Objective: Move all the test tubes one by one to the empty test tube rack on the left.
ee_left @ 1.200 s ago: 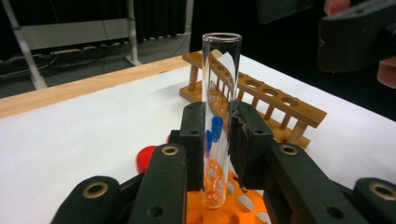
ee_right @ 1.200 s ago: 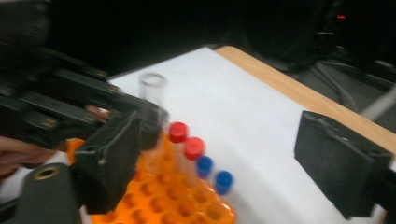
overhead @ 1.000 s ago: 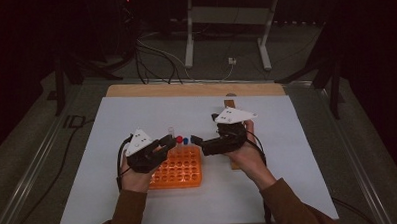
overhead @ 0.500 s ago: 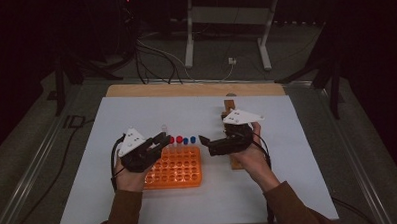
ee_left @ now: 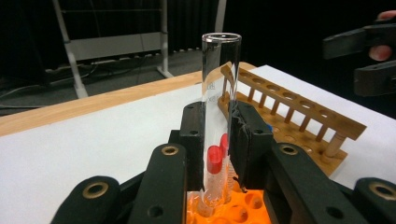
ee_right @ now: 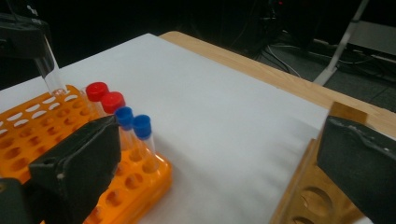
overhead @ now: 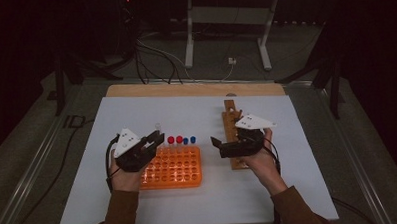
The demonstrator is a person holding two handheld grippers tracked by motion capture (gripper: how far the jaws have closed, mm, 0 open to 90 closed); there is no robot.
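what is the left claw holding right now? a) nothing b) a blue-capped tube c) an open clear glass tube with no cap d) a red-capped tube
c: in the left gripper view the left claw is shut on an uncapped clear test tube, upright above the orange rack.

Your left tool: matt black plastic, brass-look rivets. Tube you hold: clear glossy glass, uncapped. Orange rack: smooth, slightly glossy plastic. Caps, red and blue: smooth plastic. Wooden rack: bare light wood, matt. Tabletop: white matt sheet, paper-like, over pale wood edge. Your right tool: same matt black plastic, grey matt plate.
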